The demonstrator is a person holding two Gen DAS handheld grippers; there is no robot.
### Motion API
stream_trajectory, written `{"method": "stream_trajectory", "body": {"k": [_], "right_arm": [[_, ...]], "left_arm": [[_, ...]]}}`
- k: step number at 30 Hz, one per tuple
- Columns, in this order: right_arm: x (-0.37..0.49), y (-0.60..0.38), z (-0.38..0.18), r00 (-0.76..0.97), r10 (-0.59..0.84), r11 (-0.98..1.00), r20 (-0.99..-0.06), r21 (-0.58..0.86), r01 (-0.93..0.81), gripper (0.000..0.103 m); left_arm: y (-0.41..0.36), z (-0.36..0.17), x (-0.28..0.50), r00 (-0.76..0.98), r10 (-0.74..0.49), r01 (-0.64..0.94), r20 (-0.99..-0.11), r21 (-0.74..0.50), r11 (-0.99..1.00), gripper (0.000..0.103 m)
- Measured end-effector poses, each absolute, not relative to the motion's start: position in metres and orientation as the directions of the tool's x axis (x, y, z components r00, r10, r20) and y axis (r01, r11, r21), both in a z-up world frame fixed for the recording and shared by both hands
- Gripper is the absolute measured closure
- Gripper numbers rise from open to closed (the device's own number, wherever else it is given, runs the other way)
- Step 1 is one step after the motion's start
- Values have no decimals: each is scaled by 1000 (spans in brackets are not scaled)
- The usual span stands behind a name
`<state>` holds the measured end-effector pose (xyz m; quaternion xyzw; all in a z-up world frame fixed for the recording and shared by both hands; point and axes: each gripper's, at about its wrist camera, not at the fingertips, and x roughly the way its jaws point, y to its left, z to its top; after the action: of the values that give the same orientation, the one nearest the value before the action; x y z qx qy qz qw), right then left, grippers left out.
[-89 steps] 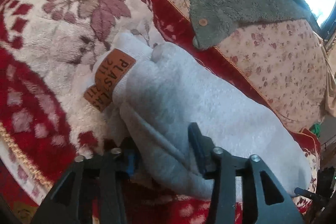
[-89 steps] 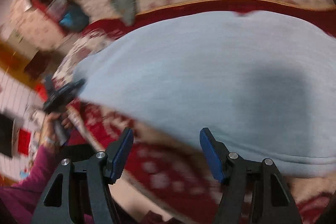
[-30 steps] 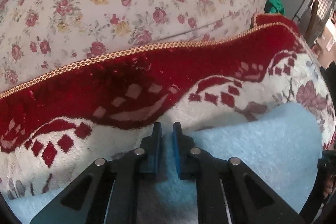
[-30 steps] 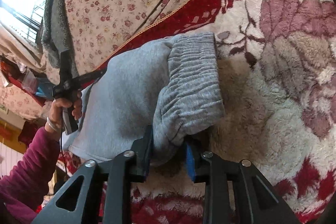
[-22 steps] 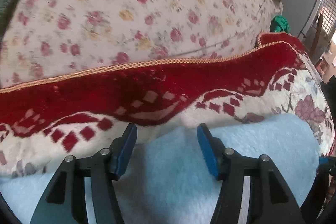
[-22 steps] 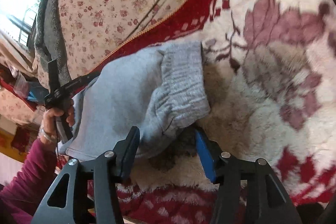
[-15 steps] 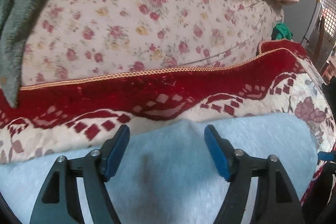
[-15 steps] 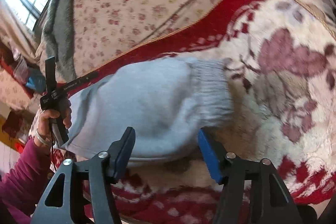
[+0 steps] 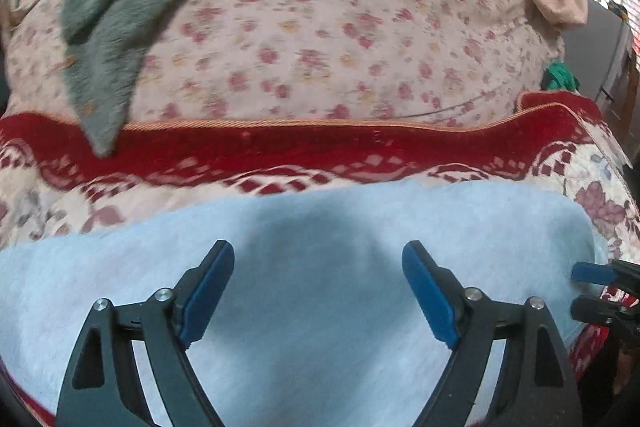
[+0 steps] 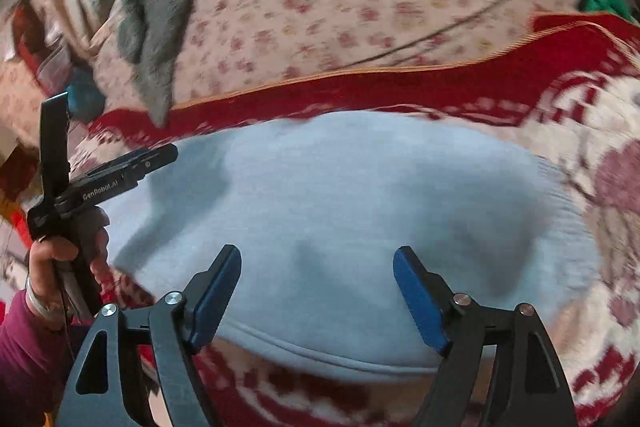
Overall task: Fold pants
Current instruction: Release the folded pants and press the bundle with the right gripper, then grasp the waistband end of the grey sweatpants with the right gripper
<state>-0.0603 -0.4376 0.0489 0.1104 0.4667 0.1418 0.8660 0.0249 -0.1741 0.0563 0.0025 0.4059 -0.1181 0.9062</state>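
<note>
A: Where are the pants?

B: The pale grey-blue sweatpants [image 10: 360, 227] lie folded into a broad flat bundle on the red-and-cream plush blanket [image 10: 592, 131], which covers the near part of the bed; the ribbed cuff or waistband end [image 10: 568, 211] is at the right of the bundle in the right wrist view; the hem edge runs along the near side.

A: And the grippers?

B: The left gripper [image 9: 318, 291] hovers above the cloth with its blue pads [image 9: 208, 291] spread wide; its jaws have just been opening, and nothing is pinched between them; the fabric shows below the gap only. The right gripper [image 10: 316, 295] is the same, wide apart over the near edge of the bundle, its jaws just opened, holding nothing.

A: Can you see one gripper from the other?

B: Yes; in the right wrist view the left gripper [image 10: 120, 171] sits at the left end of the pants, held by a hand [image 10: 64, 259] in a magenta sleeve [image 10: 24, 355]; in the left wrist view the right gripper's tips [image 9: 600, 287] peek in at the right edge.

A: Beyond the blanket?

B: A floral bedspread [image 9: 340, 39] on the far side; a grey-green fleece garment [image 9: 120, 7] draped on it at the far left, its tip reaching the blanket's red border; something green [image 9: 560, 77] at the far right.
</note>
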Motion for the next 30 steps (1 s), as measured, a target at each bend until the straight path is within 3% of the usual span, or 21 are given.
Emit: {"method": "stream_trajectory", "body": {"k": [11,19,25,30], "right_arm": [[-20,-314,42,394,469,867,-790,328,-374,18],[16,-189,54,309,522,752,-795,257,-607,16],[49,-101,58,223,604,644,-765,304,-702,16],[77,-41,51,187,591,607,-785,279,-744,16]], "left_arm": [[-32,69,-40,688,-16,-144,-726,-158,977,17],[68,59,-89,664,142,-443,-734,-233,866,16],[101,40,-104,638,163,-520,-753,-264,812,16],[116,23,-105,625,139,-523,-768,-281,804,16]]}}
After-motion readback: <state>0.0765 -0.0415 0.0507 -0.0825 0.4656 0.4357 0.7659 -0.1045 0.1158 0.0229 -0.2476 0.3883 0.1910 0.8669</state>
